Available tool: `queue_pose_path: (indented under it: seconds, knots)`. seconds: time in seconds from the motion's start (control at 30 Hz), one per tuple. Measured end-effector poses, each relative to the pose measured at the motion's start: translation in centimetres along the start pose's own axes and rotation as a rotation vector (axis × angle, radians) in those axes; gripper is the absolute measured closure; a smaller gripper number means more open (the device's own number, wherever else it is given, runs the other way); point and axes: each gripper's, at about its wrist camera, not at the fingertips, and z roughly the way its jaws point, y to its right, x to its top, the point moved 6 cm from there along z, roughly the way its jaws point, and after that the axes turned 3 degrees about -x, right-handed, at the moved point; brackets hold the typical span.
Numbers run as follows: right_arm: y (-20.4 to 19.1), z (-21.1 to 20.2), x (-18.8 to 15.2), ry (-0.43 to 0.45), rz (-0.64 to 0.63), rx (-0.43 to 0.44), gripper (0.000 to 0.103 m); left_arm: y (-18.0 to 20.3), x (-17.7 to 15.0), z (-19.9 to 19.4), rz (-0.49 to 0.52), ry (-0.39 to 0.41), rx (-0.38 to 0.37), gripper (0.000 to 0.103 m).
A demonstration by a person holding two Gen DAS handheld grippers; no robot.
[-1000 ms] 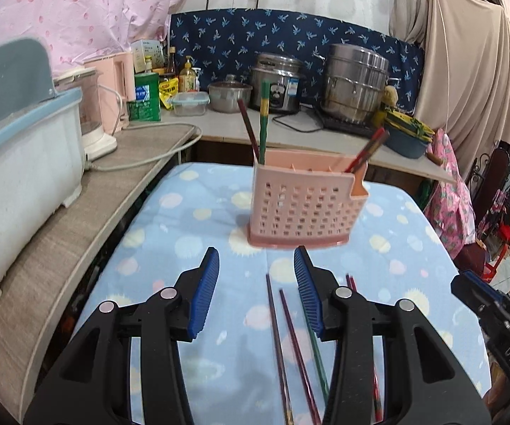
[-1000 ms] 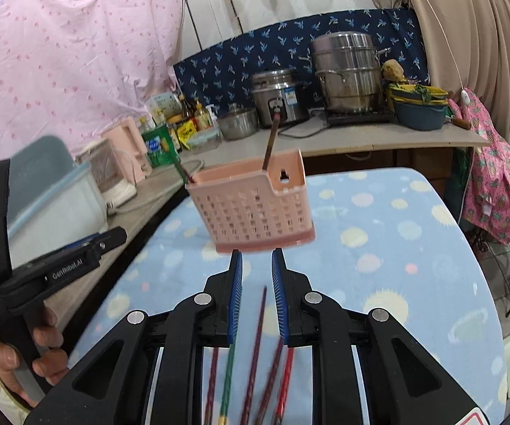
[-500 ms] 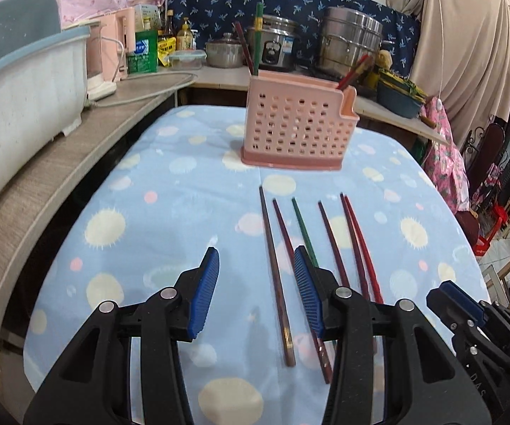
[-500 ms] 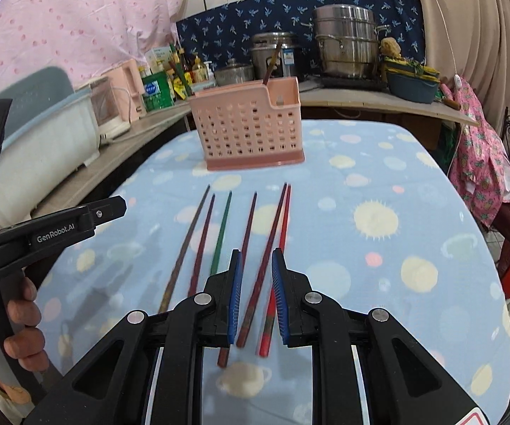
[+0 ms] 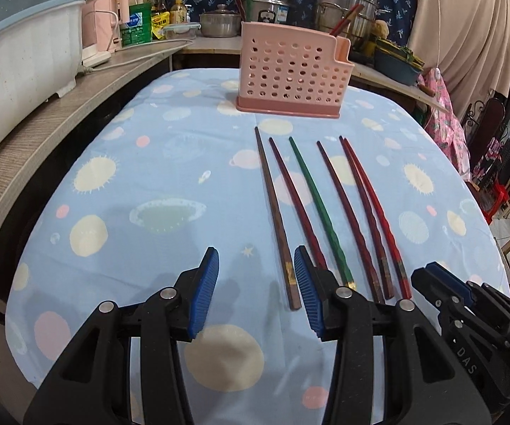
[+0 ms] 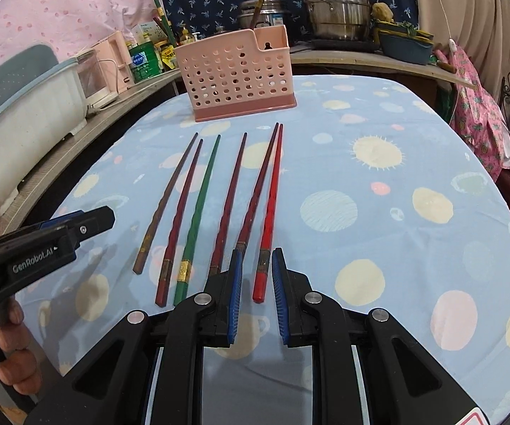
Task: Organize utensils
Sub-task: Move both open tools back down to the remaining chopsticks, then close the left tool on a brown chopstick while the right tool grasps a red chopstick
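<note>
The right gripper (image 6: 255,294) hovers low over the desk (image 6: 379,163) with its blue pads a narrow gap apart, released and holding nothing. The butt end of a bright red chopstick (image 6: 269,219) lies on the cloth just ahead of that gap, pointing away from the gripper. Touching it on its left near the far tips is a dark red chopstick (image 6: 256,191). Further left, spaced apart, lie another dark red one (image 6: 228,202), a green chopstick (image 6: 200,212), a maroon one (image 6: 180,219) and a brown chopstick (image 6: 164,205).

The left gripper (image 5: 255,294) hangs to the left of the row, spread wide and empty, with the brown chopstick's butt (image 5: 292,290) just inside its right pad.

Beyond the far tips stands a pink perforated utensil holder (image 6: 237,74), upright, with a few chopsticks already standing in it.

The chopsticks look light, stiff and slim, with a glossy lacquer that is probably slippery. They lie flat, so the pads would have to close from both sides near the thicker, banded butt end, where there is most to grip. The two touching ones on the right risk being pinched together.
</note>
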Motion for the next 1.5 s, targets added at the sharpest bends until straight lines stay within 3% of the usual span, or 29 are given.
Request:
queue_pose_path:
  seconds: [0.1, 1.13, 1.4, 1.5]
  knots:
    - [0.1, 0.6, -0.3, -0.015, 0.006, -0.002, 0.085, 0.1, -0.5, 0.1, 0.002, -0.001, 0.005, 0.049]
    - [-0.1, 1.9, -0.8, -0.028, -0.011, -0.022, 0.085, 0.6, -2.2, 3.2, 0.027, -0.07, 0.033, 0.05]
    - [-0.1, 1.8, -0.8, -0.022, -0.016, -0.029, 0.085, 0.4, -1.9, 3.5, 0.033, -0.057, 0.063, 0.059]
    - [-0.1, 1.8, -0.8, -0.022, -0.017, -0.03, 0.085, 0.2, -1.8, 3.5, 0.036, -0.054, 0.066, 0.072]
